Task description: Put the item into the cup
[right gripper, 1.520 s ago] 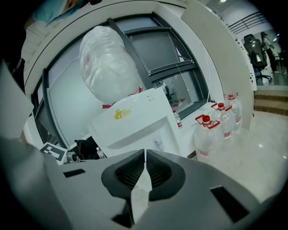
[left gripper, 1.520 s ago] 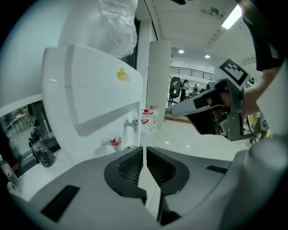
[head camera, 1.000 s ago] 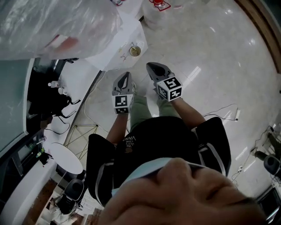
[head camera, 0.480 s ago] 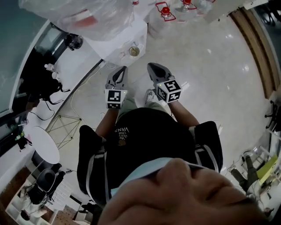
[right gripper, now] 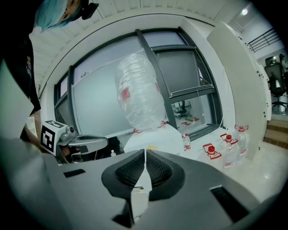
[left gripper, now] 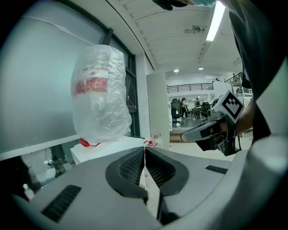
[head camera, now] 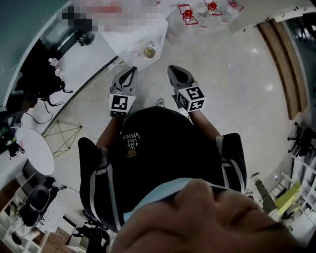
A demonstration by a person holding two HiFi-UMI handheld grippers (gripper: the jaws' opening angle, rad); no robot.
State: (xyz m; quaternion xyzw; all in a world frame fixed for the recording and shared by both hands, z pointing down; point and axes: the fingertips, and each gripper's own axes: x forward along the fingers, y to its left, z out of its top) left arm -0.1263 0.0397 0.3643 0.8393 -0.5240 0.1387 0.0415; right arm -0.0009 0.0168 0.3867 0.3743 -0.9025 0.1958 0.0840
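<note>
Nearest, the person's black top (head camera: 163, 143) fills the lower middle of the head view and hides their legs and the floor beneath. Just beyond it both tongs are held out over the pale glossy floor (head camera: 232, 84), side by side and well apart. The left gripper (head camera: 129, 73) has its jaws together, ribbed pads meeting along a thin line with nothing between them. The right gripper (head camera: 174, 73) also has its jaws closed tip to tip. Low in the gap behind its pads sits a pale block (right gripper: 138, 197), and whether that is part of the gripper or something carried cannot be told.

Farther on, a white table (head camera: 128, 42) stands ahead and slightly left, and the cup (head camera: 149, 52) rests near its right near corner, clear of both grippers. Its mouth looks yellowish. The item itself cannot be made out there or anywhere else. A large clear plastic bag (left gripper: 101, 96) rises from the table's far side, its top cut off in the head view. Farthest right, red-capped bottles (head camera: 187, 13) stand on the floor, partly cropped by the frame edge
</note>
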